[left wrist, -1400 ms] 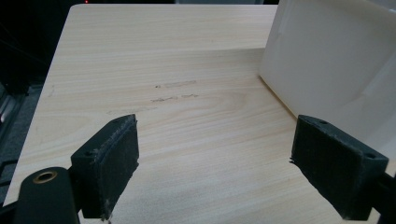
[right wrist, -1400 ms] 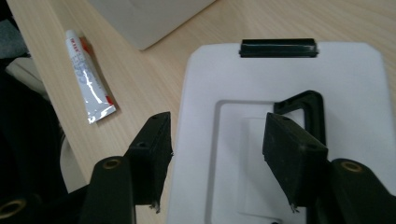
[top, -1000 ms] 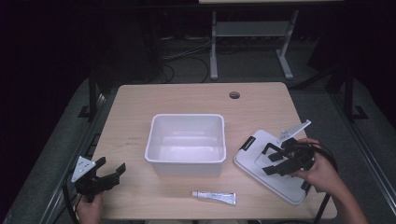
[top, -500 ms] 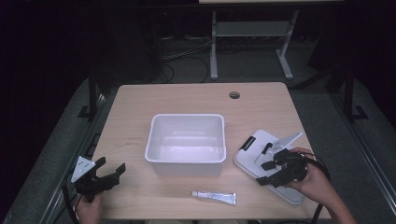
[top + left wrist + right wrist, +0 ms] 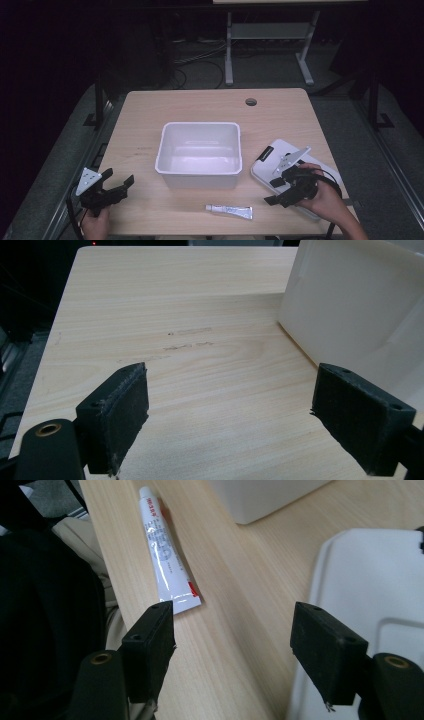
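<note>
1. My right gripper [image 5: 280, 192] sits at the near right of the surface [image 5: 145, 130], low over the near-left edge of the white lid [image 5: 280, 150], and points left toward the tube [image 5: 229, 211].
2. Its fingers [image 5: 330, 655] are released with nothing between them, and they have just been spreading wider.
3. In the right gripper view one finger stands just short of the tube's crimped end and the other hangs over the lid's edge, with bare wood in the gap between.
4. The tube lies flat on the surface close to the near edge, in front of the bin [image 5: 199, 154] and a little to its right; its cap end points left and its flat end points right, toward my right gripper.
5. The tube is white with small print and a red mark by the crimp; nothing touches it.
6. The bin is white, open at the top, and stands in the middle of the surface, apart from both the tube and the lid.
7. The lid lies flat to the right of the bin, with a black label at its far-left corner.
8. My left gripper [image 5: 117, 187] is at the near left corner, well apart from the tube.
9. Its fingers [image 5: 117, 415] are released too, wide apart over bare wood, with the bin's wall off to one side in the left gripper view.
</note>
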